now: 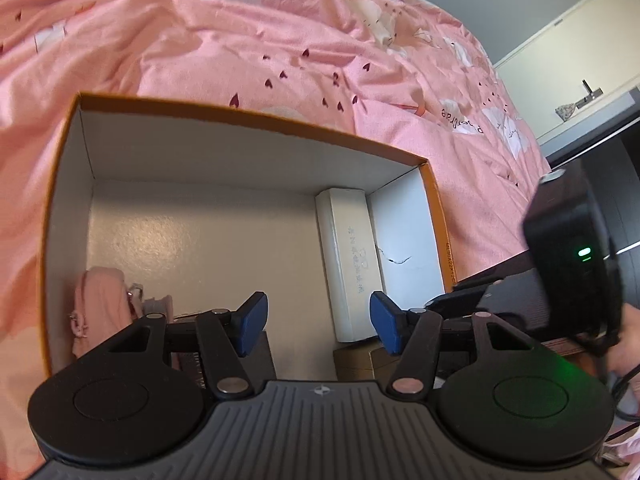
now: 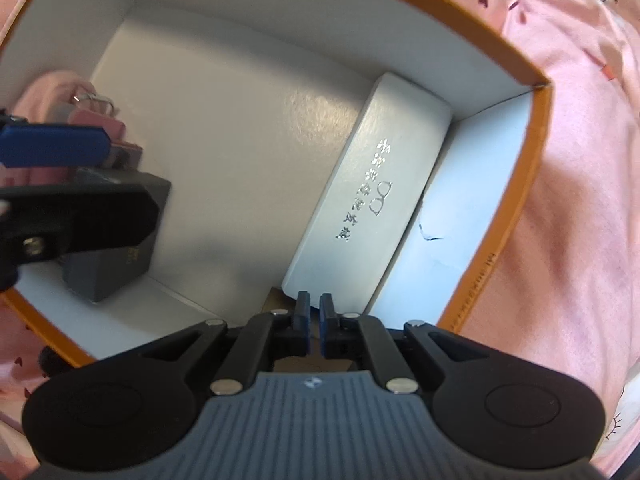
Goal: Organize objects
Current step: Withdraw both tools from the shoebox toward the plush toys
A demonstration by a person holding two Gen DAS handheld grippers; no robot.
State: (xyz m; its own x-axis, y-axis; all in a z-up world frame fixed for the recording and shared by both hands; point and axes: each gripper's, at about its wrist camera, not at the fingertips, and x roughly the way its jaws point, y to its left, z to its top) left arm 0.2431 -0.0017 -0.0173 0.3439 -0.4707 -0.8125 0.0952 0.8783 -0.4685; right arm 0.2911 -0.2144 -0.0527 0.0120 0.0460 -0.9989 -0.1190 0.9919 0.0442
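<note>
Two hand-held grippers hover over an orange-rimmed cardboard box resting on a bed covered in a pink quilt. The left hand-held gripper has its blue pads spread well apart with nothing between them. The right hand-held gripper points down into the box with its pads drawn almost together, and they seem to clasp nothing, though a brown object just beneath them is partly hidden. Inside the box, a long white case printed with silver characters lies along the right wall. A dark grey box stands near the opposite side, beside pink items in the corner.
</note>
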